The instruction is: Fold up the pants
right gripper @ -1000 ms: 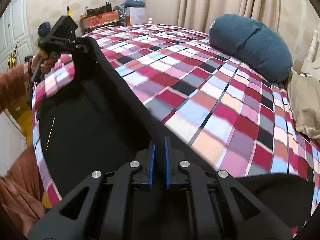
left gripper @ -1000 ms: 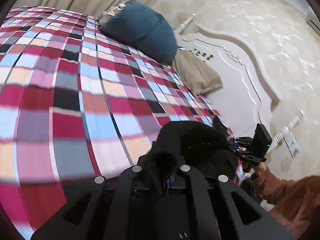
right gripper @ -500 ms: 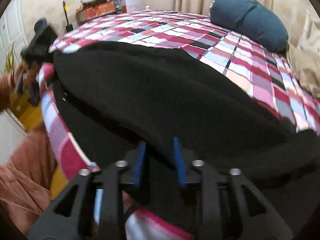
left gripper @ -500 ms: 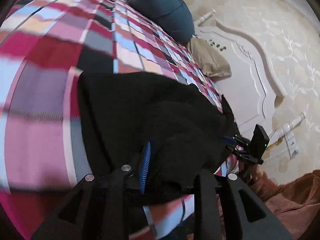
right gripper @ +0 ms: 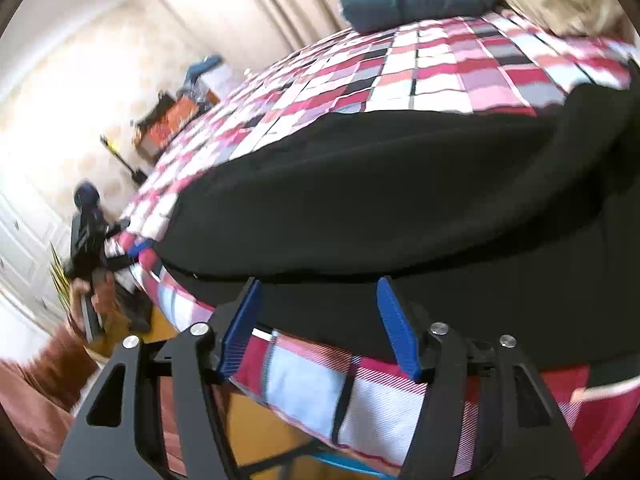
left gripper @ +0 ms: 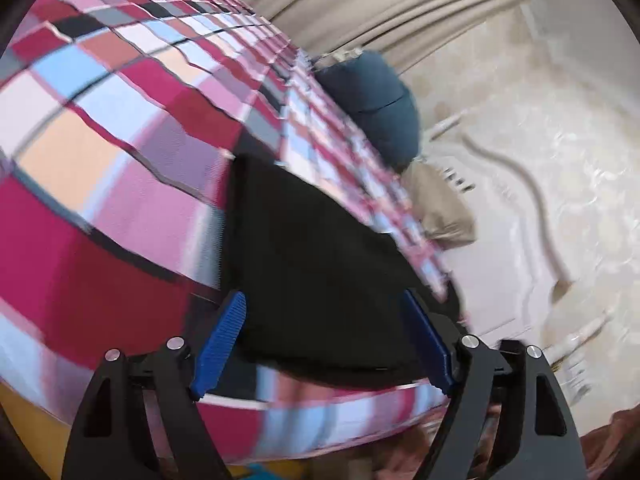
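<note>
The black pants [left gripper: 320, 264] lie folded over on the checked bedspread [left gripper: 120, 168] near the bed's front edge; in the right wrist view the pants [right gripper: 380, 200] spread wide across the bed. My left gripper [left gripper: 324, 344] is open and empty, its blue pads [left gripper: 220, 344] just short of the pants' near edge. My right gripper [right gripper: 318, 328] is open and empty at the bed's edge, in front of the pants. The left gripper [right gripper: 120, 248] also shows in the right wrist view at the far left, by the pants' end.
A blue bolster pillow [left gripper: 380, 108] and a beige pillow [left gripper: 440, 208] lie at the head of the bed by the white headboard [left gripper: 520, 216]. Boxes [right gripper: 172, 120] stand beyond the bed's far corner. The bed's front edge [right gripper: 320, 384] drops to the yellow floor [right gripper: 260, 432].
Both grippers have opened and let go of the pants, which now lie folded on the bed. Both grippers have drawn back to the bed's front edge.
</note>
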Available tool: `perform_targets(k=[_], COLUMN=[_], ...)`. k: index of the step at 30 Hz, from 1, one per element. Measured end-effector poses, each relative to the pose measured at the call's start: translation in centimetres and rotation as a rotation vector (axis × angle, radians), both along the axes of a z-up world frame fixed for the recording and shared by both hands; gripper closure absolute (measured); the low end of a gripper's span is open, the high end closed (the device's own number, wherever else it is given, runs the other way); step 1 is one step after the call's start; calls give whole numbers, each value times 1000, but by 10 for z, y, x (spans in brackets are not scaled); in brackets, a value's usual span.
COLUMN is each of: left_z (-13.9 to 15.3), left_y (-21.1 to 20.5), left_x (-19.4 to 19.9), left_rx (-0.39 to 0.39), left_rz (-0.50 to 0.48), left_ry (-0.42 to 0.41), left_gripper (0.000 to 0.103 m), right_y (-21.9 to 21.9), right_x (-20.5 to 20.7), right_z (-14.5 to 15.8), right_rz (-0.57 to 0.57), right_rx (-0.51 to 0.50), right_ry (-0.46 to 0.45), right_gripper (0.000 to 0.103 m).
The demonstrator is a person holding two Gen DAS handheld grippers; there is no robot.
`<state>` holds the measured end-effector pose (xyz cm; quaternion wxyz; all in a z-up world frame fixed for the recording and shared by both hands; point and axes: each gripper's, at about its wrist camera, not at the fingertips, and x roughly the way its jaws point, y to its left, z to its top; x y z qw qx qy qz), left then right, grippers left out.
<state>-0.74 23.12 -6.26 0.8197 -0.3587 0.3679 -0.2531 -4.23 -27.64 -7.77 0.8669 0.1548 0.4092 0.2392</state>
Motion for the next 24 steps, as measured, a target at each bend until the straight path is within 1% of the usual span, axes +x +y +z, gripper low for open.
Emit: perform_targets(k=[4, 6, 7, 10, 11, 14, 16, 18, 19, 24], left_z=[-10, -16, -17, -21, -22, -25, -26, -27, -29, -41], left_y=[-27, -39, -45, -52, -54, -52, -53, -54, -55, -51], left_x=[-10, -14, -14, -13, -14, -23, -30, -36, -40, -39], left_rx=[-105, -180, -194, -190, -187, -233, -237, -228, -221, -254], left_rz=[22, 54, 74, 113, 141, 211, 253, 270, 284, 312], left_ry=[14, 21, 25, 43, 53, 68, 84, 100, 111, 147], left_gripper=[24, 24, 25, 25, 26, 26, 26, 30, 34, 34], right_y=[-9, -9, -8, -7, -6, -9, -12, -16, -18, -23], right_x=[2, 4, 4, 4, 3, 3, 3, 4, 6, 8], right_z=[-7, -8, -8, -8, -8, -7, -9, -14, -18, -25], right_rz=[-46, -67, -70, -78, -79, -91, -107, -121, -134, -154], right_rx=[135, 154, 159, 178, 180, 191, 204, 231, 250, 314], right_ry=[43, 50, 51, 51, 51, 48, 59, 76, 91, 124], right_gripper=[42, 42, 42, 42, 42, 42, 41, 41, 41, 41])
